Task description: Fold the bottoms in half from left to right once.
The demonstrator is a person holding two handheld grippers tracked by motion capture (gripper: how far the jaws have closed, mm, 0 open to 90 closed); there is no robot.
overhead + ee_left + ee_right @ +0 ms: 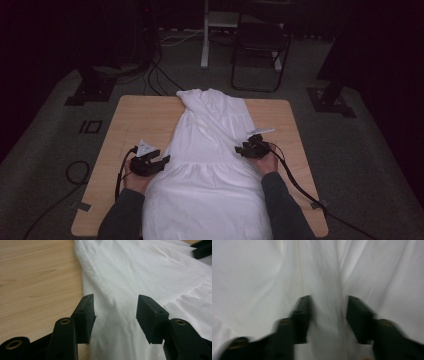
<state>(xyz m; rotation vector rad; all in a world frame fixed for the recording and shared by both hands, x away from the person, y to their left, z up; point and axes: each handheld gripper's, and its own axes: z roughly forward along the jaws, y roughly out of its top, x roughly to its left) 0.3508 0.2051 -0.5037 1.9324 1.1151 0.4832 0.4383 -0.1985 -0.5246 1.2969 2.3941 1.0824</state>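
Dress (210, 165): white garment lying lengthwise down middle of wooden table (135, 125), narrow top end at far edge, wide skirt hanging off near edge toward person. Top part is twisting into a diagonal fold, prob. why both hands are working at the waist seam, i.e. to spread/flatten it.

Dress, close up: in left gripper view, cloth (140, 275) is lying flat on tabletop (37, 277), its edge running just beside the left jaw; gathered seam is crossing between the jaws.

Left gripper (152, 162): sitting at dress's left edge near waist seam. Jaws standing apart, released; fabric lying under/between them (116, 312) but pads aren't pressing on it. Judging it's lining up for a pinch at the edge.

Right gripper (252, 146): at dress's right edge, opposite the left one. Right gripper view is blurring w/ motion; a ridge of cloth (328, 315) is standing between the jaws, gaps showing on both sides, so not clenched on it.

Hands: each gripper placed on opposite sides of waist, prob. so cloth can be pulled evenly.

Containers: none on table.

Surroundings: folding chair (260, 50) and cables on floor beyond table.
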